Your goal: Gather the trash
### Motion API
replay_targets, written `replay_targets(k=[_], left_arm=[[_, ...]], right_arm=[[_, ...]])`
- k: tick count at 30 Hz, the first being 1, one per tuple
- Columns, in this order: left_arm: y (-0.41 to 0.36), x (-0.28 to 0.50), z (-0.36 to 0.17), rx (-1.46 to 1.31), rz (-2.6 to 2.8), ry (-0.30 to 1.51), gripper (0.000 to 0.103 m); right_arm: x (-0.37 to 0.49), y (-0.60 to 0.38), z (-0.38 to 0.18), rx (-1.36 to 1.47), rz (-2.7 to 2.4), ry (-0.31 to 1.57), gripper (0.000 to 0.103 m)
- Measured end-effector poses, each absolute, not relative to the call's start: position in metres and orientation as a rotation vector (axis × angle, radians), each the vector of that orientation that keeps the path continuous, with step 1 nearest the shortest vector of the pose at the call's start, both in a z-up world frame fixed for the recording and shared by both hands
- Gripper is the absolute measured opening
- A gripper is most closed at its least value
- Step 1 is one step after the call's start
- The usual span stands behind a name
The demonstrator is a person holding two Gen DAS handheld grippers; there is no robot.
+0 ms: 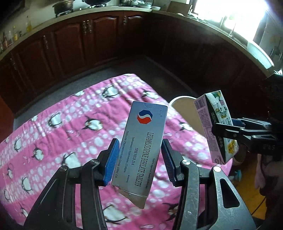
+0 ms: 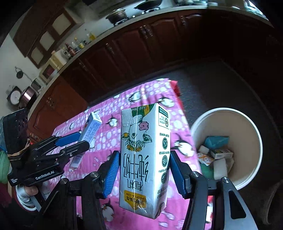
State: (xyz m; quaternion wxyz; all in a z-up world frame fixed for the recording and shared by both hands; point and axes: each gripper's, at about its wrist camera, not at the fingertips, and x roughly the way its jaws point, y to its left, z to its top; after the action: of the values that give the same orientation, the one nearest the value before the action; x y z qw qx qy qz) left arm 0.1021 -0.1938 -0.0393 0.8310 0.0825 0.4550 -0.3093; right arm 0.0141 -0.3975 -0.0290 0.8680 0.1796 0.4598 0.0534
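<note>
My left gripper (image 1: 139,159) is shut on a silver medicine box (image 1: 143,141) with a red and blue logo, held above the pink penguin tablecloth (image 1: 53,132). It shows in the right wrist view too (image 2: 91,131). My right gripper (image 2: 143,168) is shut on a white milk carton (image 2: 145,155) with a cow drawing, held upside down above the cloth. The carton appears in the left wrist view (image 1: 214,123), at the right near the white trash bucket (image 1: 187,106). The bucket (image 2: 247,123) stands on the floor to the right of the table and holds several pieces of trash.
Dark wooden kitchen cabinets (image 1: 88,44) run along the far side under a counter with pots and bottles. Dark floor (image 2: 221,85) lies between table and cabinets. A bright window (image 1: 230,14) is at the far right.
</note>
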Motion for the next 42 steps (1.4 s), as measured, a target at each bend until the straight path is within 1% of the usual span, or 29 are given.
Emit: replay_targets(k=[8,16,25,27,28,30,31,32,34,36,37,42], left_arm=[[-0.25,0.099,-0.038,0.142,-0.763,1.014,0.047],[-0.323,0.104,-0.058,0.11,-0.851,1.116,0.047],[-0.377,0.121,-0.085,0.034,-0.878,1.208,0.047],[-0.383,0.125,-0.09,0.008,-0.877,1.217,0.047],[-0.385,0.126,-0.092,-0.007,-0.877,1.22,0.047],[-0.388,0.129,-0.097,-0.042,-0.877,1.23,0.048],[-0.388,0.13,-0.099,-0.052,-0.879,1.234,0.048],[-0.388,0.132,-0.1,-0.06,-0.884,1.238,0.048],[-0.388,0.131,-0.101,-0.068,-0.895,1.237,0.049],[-0.384,0.129,-0.101,-0.064,-0.891,1.223,0.057],[-0.382,0.128,-0.099,-0.064,-0.889,1.214,0.058],[-0.364,0.118,-0.082,-0.014,-0.861,1.133,0.06]], right_arm=[[0.002,-0.45,-0.033,0.405,0.005,0.969,0.054],[0.002,-0.505,-0.067,0.451,-0.123,1.028,0.054],[0.015,-0.536,-0.098,0.476,-0.195,1.068,0.054],[0.016,-0.542,-0.102,0.49,-0.2,1.052,0.054],[0.017,-0.544,-0.103,0.493,-0.202,1.046,0.056],[0.016,-0.547,-0.103,0.486,-0.212,1.041,0.062],[0.014,-0.548,-0.102,0.474,-0.228,1.038,0.067],[0.013,-0.549,-0.101,0.466,-0.238,1.035,0.068],[0.007,-0.55,-0.099,0.467,-0.25,1.029,0.068],[0.001,-0.552,-0.096,0.484,-0.254,1.016,0.068],[-0.001,-0.552,-0.095,0.491,-0.255,1.01,0.068],[-0.017,-0.536,-0.086,0.496,-0.246,0.961,0.068]])
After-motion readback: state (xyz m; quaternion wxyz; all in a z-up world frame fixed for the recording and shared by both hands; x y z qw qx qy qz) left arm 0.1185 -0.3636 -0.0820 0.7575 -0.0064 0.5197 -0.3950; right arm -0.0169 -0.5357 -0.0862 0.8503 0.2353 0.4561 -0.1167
